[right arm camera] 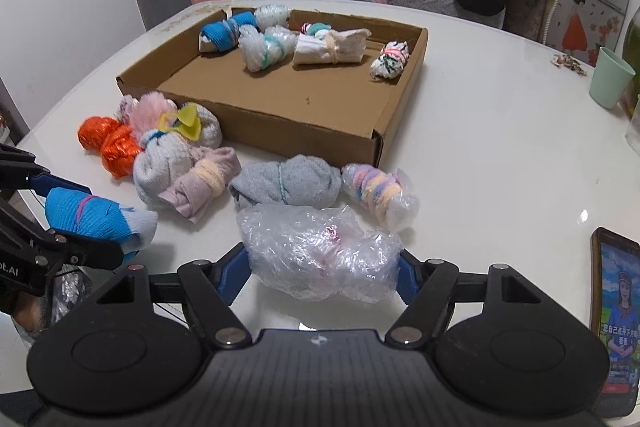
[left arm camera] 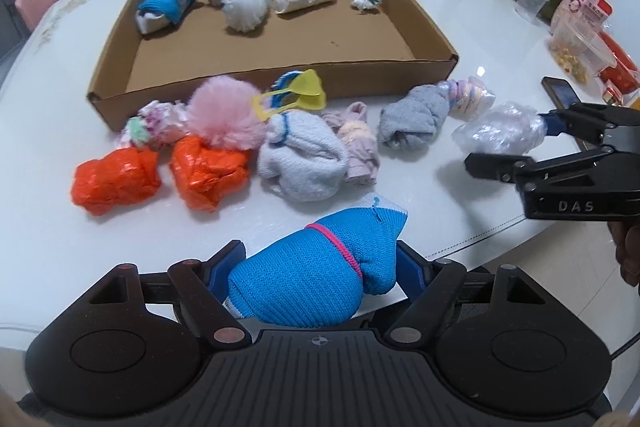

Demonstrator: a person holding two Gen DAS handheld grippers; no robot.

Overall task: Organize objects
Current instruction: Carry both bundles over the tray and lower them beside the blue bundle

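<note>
**Asker:** What do your two grippers hold right now?

**Describer:** Your left gripper point(left arm camera: 320, 267) is closed around a blue sock bundle point(left arm camera: 316, 275) tied with a pink band, its fingers pressing the bundle's two sides. Your right gripper point(right arm camera: 322, 267) is closed around a clear plastic bundle point(right arm camera: 320, 251), crinkled, with something pale pink inside. Both sit low over the near edge of the white table point(left arm camera: 460, 39).

**Asker:** Where should they go?

**Describer:** Probably into the cardboard box point(left arm camera: 280, 75) just beyond the loose pile. Five rolled bundles already line its far wall; the near half of its floor is bare.

**Asker:** What still lies outside?

**Describer:** Between you and the box: two orange bundles point(left arm camera: 116, 183), a pink fluffy ball point(left arm camera: 224, 115), a yellow clip point(left arm camera: 296, 95), a white sock bundle point(left arm camera: 300, 159), a grey sock bundle point(left arm camera: 412, 119) and a wrapped pastel bundle point(left arm camera: 468, 95).

**Asker:** How will these handle?

**Describer:** Both look light and soft. The sock should squash and grip well; take it across the middle, near the band. The plastic looks slippery and may slide or crumple, so close on its thickest part. A phone point(right arm camera: 616, 311) lies to the right, near your right gripper.
</note>
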